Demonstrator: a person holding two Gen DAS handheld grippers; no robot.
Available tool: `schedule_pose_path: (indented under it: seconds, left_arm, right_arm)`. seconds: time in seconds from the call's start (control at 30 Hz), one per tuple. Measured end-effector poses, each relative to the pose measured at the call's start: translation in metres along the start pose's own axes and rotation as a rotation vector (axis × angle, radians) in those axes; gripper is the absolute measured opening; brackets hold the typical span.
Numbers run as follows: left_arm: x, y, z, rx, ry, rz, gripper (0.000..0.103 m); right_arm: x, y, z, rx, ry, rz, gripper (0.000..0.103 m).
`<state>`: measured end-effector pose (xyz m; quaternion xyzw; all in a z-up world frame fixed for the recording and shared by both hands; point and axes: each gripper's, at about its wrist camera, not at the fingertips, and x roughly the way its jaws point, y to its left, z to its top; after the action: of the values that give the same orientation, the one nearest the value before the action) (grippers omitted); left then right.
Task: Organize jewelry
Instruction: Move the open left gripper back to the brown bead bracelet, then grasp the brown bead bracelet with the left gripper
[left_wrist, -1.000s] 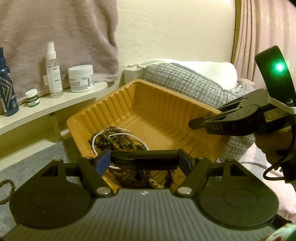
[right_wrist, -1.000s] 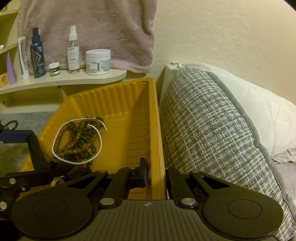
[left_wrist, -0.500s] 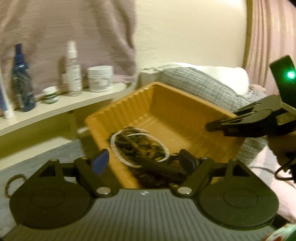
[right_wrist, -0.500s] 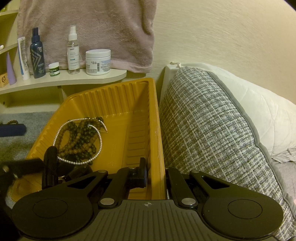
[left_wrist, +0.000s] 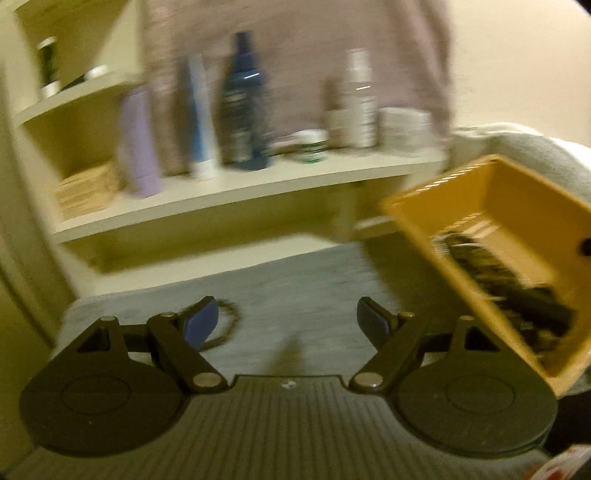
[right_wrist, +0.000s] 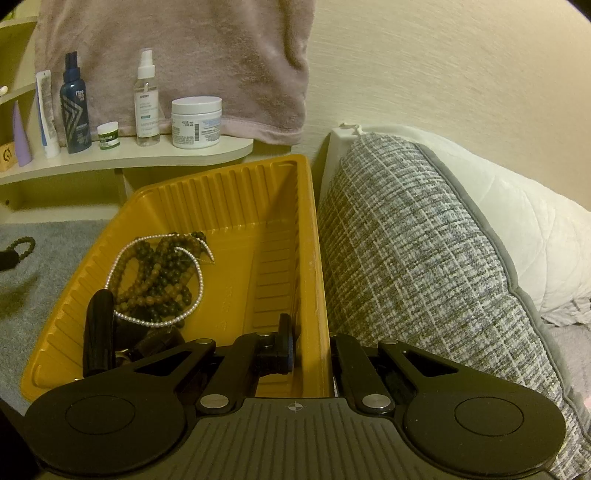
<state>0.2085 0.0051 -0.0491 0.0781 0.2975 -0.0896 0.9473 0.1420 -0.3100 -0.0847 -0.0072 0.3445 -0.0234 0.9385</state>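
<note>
A yellow ribbed tray (right_wrist: 236, 199) holds a pile of dark and brown bead strands (right_wrist: 159, 273), a pearl strand (right_wrist: 155, 323) and a black stick-like object (right_wrist: 98, 332). My right gripper (right_wrist: 310, 339) is shut on the tray's right wall near its front corner. In the blurred left wrist view the tray (left_wrist: 476, 188) is at the right. My left gripper (left_wrist: 288, 325) is open and empty over the grey carpet, with a dark bead bracelet (left_wrist: 227, 325) lying by its left finger. That bracelet also shows in the right wrist view (right_wrist: 23, 244).
A low cream shelf (right_wrist: 122, 157) behind the tray carries bottles, a tube and white jars (right_wrist: 196, 122). A pink towel (right_wrist: 177, 55) hangs above it. A grey woven cushion (right_wrist: 413, 258) and a white pillow (right_wrist: 517, 221) press against the tray's right side.
My left gripper let go of the black object in the tray, opened, and swung left to the carpet near the loose bracelet. The right gripper has not moved.
</note>
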Motion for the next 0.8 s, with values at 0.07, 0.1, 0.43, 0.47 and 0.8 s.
schedule_pose_path:
  seconds: [0.07,0.1,0.43,0.47,0.8]
  left_arm:
    - [0.006,0.013,-0.005,-0.004,0.012,0.034,0.079]
    - [0.009,0.017,-0.006,0.000,0.017,0.046,0.078]
    - [0.039,0.028,-0.014,0.060,0.085,0.034,0.044]
    - [0.042,0.027,-0.013,0.064,0.086,0.032,0.041]
    - [0.063,0.027,-0.005,0.084,0.116,0.023,0.021]
  right_arm:
    - [0.000,0.000,0.000,-0.002,0.001,-0.001,0.004]
    - [0.000,0.000,0.000,-0.003,0.001,-0.001,0.004]
    - [0.001,0.000,0.000,-0.004,0.003,-0.002,0.004]
    - [0.001,0.000,0.000,-0.004,0.003,-0.002,0.004]
    - [0.002,-0.001,0.000,-0.003,0.004,-0.001,0.004]
